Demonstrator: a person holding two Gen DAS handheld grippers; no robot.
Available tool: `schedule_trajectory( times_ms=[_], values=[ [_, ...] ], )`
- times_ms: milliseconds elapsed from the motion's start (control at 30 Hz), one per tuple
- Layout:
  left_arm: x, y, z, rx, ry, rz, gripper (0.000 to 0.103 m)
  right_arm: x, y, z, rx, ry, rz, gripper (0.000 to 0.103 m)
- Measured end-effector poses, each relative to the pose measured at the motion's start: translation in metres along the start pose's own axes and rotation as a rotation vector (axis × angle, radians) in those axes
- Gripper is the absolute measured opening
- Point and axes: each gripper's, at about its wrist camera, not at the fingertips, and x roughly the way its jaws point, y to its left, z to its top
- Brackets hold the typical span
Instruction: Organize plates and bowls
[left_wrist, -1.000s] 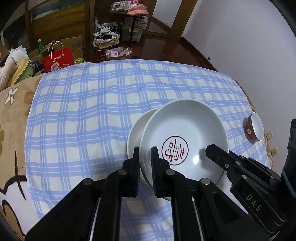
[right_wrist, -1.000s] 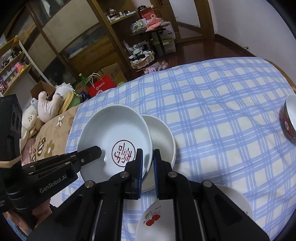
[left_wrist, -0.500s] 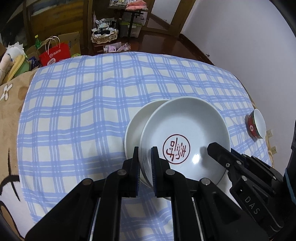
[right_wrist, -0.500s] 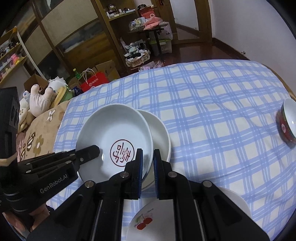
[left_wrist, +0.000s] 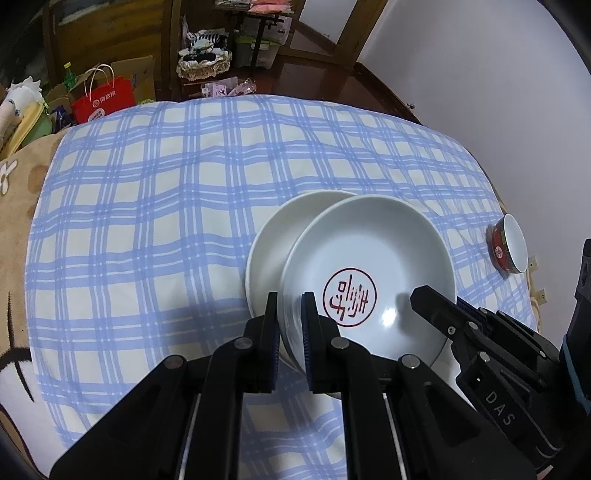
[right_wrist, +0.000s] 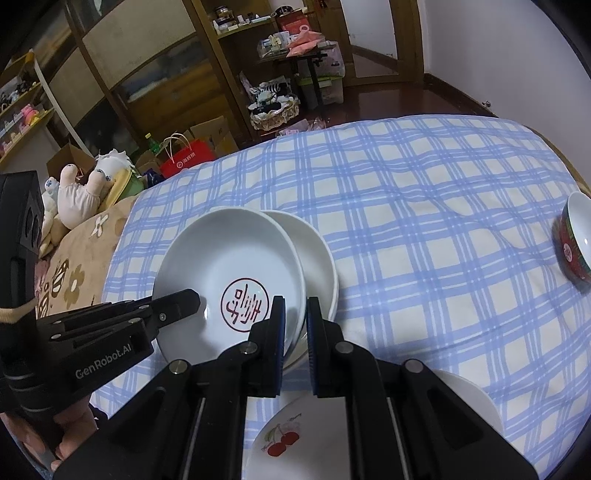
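Grippers both pinched the stamped plate (left_wrist: 369, 266) — left gripper (left_wrist: 289, 317), right gripper (right_wrist: 294, 321). Plain plate (left_wrist: 273, 243) underneath was half hidden — cherry plate (right_wrist: 280, 439) cut off.

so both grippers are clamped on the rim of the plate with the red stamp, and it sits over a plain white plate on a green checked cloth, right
Not quite: the cloth is blue checked, not green, as both wrist views show. The rest holds: the left gripper and right gripper are clamped on the rim of the red-stamped plate, which sits over the plain white plate.
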Motion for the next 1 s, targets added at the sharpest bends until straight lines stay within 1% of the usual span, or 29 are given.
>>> schedule_trajectory(
  times_ms=[233, 400, 533, 700, 833, 1000],
  values=[
    [0.007, -0.004, 0.004, 0.013, 0.005, 0.021, 0.010, 0.005, -0.002, 0.000, -0.013, 0.008, -0.017, 0.012],
    [0.015, -0.002, 0.006, 0.030, 0.048, 0.037, 0.010, 0.008, -0.003, 0.001, -0.023, 0.018, -0.017, 0.012],
    [0.015, 0.003, 0.008, 0.016, 0.049, 0.015, 0.010, 0.014, -0.002, 0.001, -0.034, 0.029, -0.027, 0.012],
    [0.016, 0.006, 0.011, 0.010, 0.048, 0.006, 0.010, 0.017, 0.000, 0.000, -0.037, 0.038, -0.036, 0.012],
    [0.017, 0.004, 0.013, 0.037, 0.063, 0.007, 0.010, 0.018, -0.001, 0.000, -0.039, 0.036, -0.031, 0.012],
    [0.017, 0.002, 0.015, 0.049, 0.060, 0.014, 0.010, 0.022, -0.004, -0.001, -0.014, 0.045, -0.011, 0.012]
  ],
)
